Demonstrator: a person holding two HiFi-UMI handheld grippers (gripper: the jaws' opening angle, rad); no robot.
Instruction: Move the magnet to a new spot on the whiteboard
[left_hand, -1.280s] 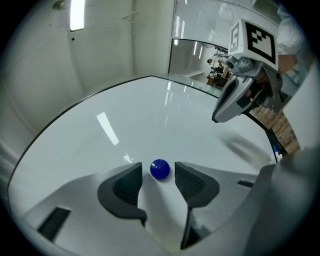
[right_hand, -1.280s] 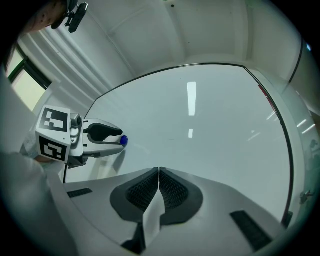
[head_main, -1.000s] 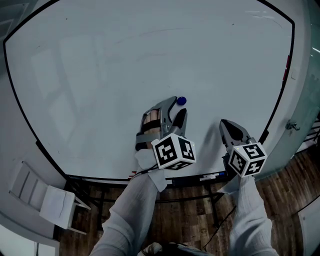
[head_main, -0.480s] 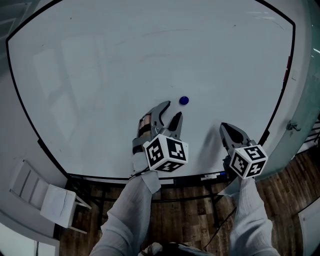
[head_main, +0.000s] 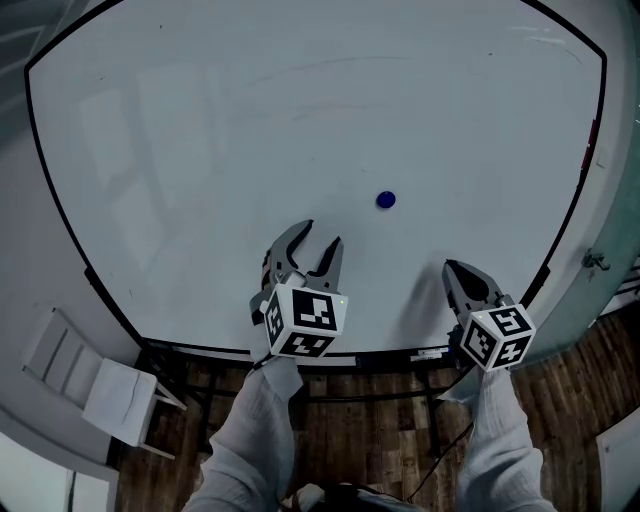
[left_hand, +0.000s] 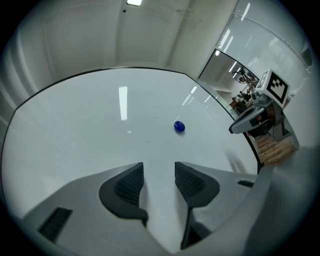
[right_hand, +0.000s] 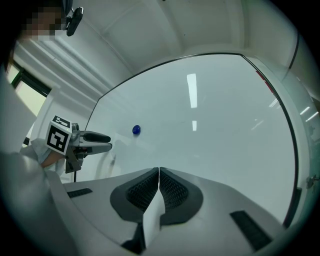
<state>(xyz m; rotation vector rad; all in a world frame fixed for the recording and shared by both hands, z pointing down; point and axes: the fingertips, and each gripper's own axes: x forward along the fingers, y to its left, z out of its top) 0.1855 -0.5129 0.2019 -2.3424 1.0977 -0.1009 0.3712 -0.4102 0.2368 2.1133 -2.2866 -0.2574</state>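
A small blue round magnet (head_main: 386, 200) sticks to the whiteboard (head_main: 200, 150) right of centre, alone. It shows ahead of the left jaws in the left gripper view as the magnet (left_hand: 179, 126), and far left in the right gripper view as the magnet (right_hand: 136, 130). My left gripper (head_main: 317, 242) hangs open and empty, below and left of the magnet, apart from it. My right gripper (head_main: 453, 269) is shut with nothing between its jaws, near the board's lower right edge.
The whiteboard's black frame (head_main: 560, 230) runs down the right side, with a tray edge (head_main: 400, 355) along the bottom. A white chair (head_main: 90, 390) stands at the lower left on the wooden floor (head_main: 380, 440). A glass partition (head_main: 610, 200) lies to the right.
My left gripper let go of the magnet, opened, and drew back down and to the left. The magnet stays on the board. The right gripper has hardly moved.
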